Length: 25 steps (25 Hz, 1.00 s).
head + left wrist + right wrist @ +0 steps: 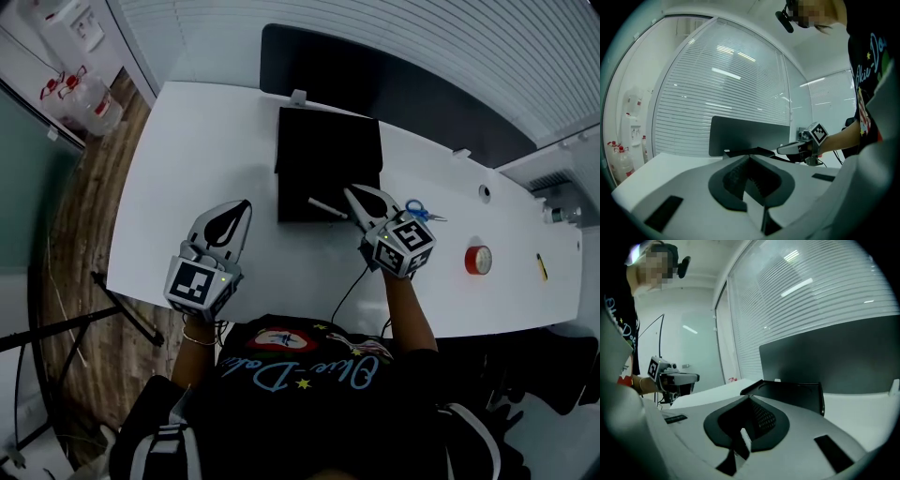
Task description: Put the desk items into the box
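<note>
Jaws of right gripper (pixel 352 199) clamped on white pen (pixel 323 207) at black box (pixel 328 141); left gripper (pixel 246 205) jaws together.

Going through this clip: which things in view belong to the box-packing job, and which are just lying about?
Belong to the job:
- black box
- white pen, clamped in the right gripper
- blue scissors
- red round item
- small yellow item

Just lying about:
- clear bottles on the floor
- black stand beside the table
- dark panel behind the table
</note>
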Each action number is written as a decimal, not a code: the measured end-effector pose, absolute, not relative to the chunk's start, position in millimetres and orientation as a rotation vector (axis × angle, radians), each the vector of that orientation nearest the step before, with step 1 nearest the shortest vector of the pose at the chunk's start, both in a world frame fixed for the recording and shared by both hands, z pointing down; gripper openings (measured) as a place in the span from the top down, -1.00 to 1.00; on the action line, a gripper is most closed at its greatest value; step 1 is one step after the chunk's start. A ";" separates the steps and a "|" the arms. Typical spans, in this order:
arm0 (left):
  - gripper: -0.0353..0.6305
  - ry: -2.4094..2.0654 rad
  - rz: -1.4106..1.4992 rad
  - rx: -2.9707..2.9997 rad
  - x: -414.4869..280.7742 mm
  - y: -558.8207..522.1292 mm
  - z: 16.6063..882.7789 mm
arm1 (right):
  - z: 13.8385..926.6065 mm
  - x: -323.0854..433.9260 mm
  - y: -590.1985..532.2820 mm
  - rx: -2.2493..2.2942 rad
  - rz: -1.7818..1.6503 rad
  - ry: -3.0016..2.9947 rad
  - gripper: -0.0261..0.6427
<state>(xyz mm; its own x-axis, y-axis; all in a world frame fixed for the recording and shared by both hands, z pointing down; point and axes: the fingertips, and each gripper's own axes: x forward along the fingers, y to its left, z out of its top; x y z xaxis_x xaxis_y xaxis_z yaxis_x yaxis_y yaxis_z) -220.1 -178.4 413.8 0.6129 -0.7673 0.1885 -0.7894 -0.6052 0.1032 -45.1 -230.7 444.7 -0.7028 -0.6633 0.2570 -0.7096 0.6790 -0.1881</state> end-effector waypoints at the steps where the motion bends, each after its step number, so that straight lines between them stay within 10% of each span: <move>1: 0.89 -1.291 0.192 2.666 -218.6 -178.0 413.5 | 442.0 -41.9 -230.0 1.143 0.425 -2.721 0.93; 25: 0.89 -1.182 0.216 2.753 -200.9 -166.6 403.1 | 392.7 -28.6 -193.9 1.285 0.323 -2.778 0.93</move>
